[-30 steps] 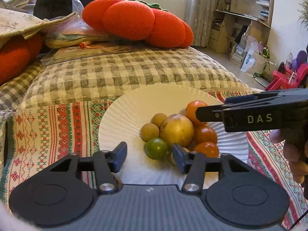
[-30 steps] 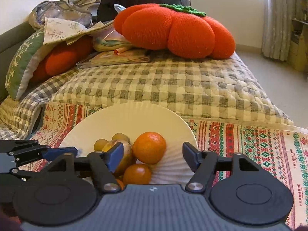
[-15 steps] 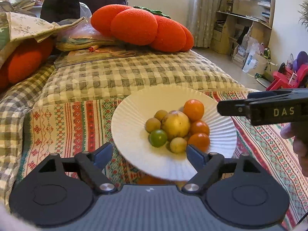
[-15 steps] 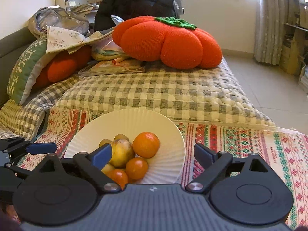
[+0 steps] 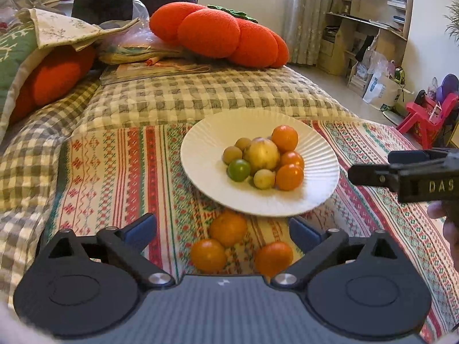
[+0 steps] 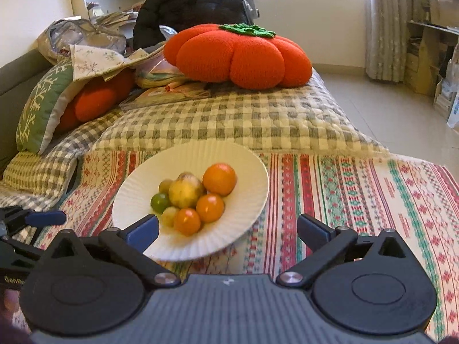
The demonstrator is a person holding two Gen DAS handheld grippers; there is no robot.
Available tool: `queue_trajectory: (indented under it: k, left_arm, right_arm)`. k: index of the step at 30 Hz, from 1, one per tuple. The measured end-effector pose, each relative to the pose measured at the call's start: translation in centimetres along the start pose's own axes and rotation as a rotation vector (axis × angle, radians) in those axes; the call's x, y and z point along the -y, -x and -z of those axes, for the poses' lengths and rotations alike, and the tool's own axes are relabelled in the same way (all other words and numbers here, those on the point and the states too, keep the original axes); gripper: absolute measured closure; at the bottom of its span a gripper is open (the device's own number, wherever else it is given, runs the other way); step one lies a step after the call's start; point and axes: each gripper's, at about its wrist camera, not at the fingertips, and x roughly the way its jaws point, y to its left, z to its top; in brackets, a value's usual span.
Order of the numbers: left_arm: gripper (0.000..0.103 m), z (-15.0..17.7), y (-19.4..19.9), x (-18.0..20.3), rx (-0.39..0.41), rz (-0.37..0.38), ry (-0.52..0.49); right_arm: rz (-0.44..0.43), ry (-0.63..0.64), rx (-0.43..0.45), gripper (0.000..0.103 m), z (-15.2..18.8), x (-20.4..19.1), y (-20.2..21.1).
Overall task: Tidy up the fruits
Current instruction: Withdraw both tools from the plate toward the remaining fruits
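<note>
Now both your left gripper [image 5: 222,230] and right gripper [image 6: 228,230] are opening, nothing between the fingers. Three loose oranges [image 5: 228,228] lie on the bed's striped cloth beside the plate [image 5: 200,154]; they look round, firm and prone to rolling, so pinch one across its middle.

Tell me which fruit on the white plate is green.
The small round green fruit at the pile's near-left edge on the white plate. It touches the big yellow fruit; every other fruit there is orange, yellow or tan.
</note>
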Motion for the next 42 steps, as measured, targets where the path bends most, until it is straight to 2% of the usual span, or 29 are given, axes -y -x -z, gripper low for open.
queue_trajectory:
  k: [6,12,18,22,29,33,42]
  left_arm:
    - [0.007,1.6,0.9,-0.4,-0.027,-0.012,0.026]
    - [0.007,3.4,1.6,-0.4,-0.052,-0.027,0.034]
    - [0.007,5.2,2.3,-0.1,-0.036,-0.034,0.039]
    - [0.007,6.2,2.1,0.1,-0.060,-0.028,0.012]
    - [0.007,7.0,1.4,-0.5,-0.088,0.038,0.068]
    - [0.008,7.4,1.2,0.0,-0.097,0.053,0.055]
    - [0.031,7.9,0.7,0.6,-0.064,0.084,0.057]
  right_arm:
    - [0.007,0.065,-0.027,0.000,1.9,-1.3,1.2]
    - [0.002,0.067,-0.052,0.000,3.6,-2.0,1.5]
    - [0.019,0.066,-0.070,0.000,5.2,-2.3,1.6]
    - [0.042,0.074,-0.056,0.000,6.5,-2.5,1.8]
    - [0.041,0.130,-0.107,0.000,7.8,-3.3,1.0]
    - [0.034,0.177,-0.135,0.000,8.5,-4.1,0.5]
    - [0.022,0.239,-0.153,0.000,9.3,-5.0,0.1]
